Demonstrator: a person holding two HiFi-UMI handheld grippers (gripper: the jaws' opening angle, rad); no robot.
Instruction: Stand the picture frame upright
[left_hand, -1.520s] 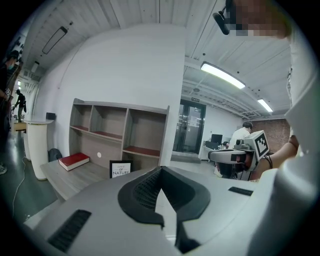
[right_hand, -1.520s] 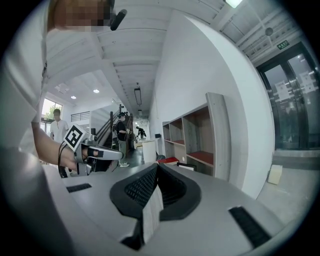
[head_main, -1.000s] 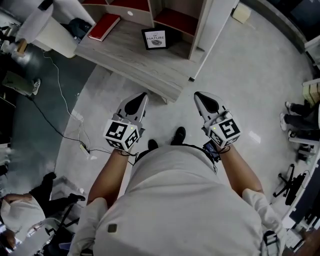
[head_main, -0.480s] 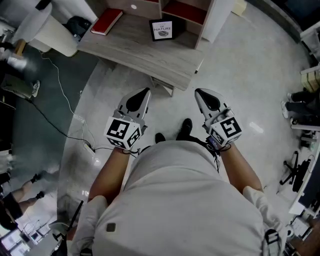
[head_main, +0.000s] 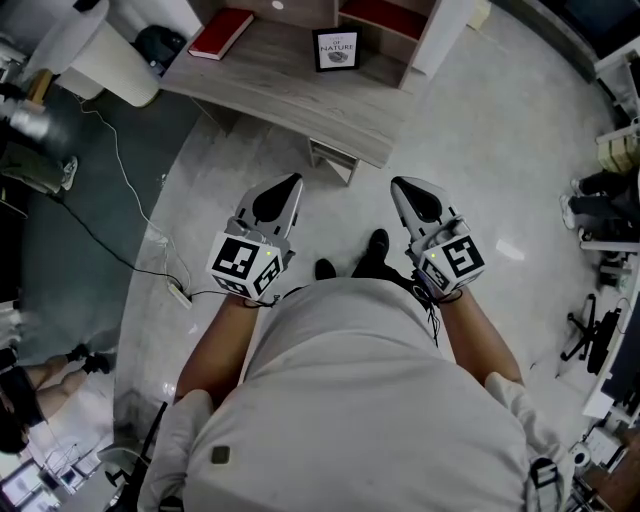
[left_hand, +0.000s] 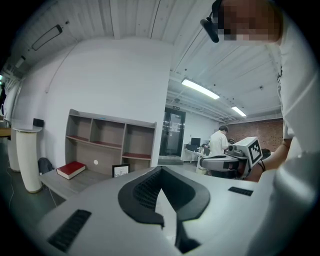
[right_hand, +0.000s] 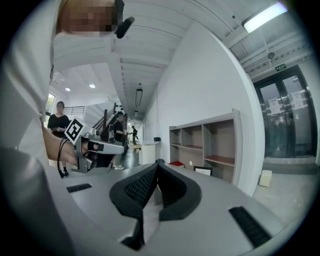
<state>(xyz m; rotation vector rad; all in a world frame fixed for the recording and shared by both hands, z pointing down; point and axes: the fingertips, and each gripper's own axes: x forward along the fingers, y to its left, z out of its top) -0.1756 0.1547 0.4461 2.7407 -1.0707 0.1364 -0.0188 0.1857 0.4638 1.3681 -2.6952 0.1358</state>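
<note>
The picture frame (head_main: 337, 49) sits on the grey desk (head_main: 300, 105), face toward the camera, at the foot of a shelf unit (head_main: 385, 18) that the head view's top edge cuts off. In both gripper views the frame is too small for its print to be read, and whether it leans on the shelf or stands free cannot be told. A red book (head_main: 222, 32) lies further left on the desk. The person's torso hides much of the floor, with only the shoes (head_main: 375, 250) peeking out. The left gripper (head_main: 292, 181) and right gripper (head_main: 399, 185) are held out well short of the desk, each with jaws pressed together, gripping nothing and touching nothing.
</note>
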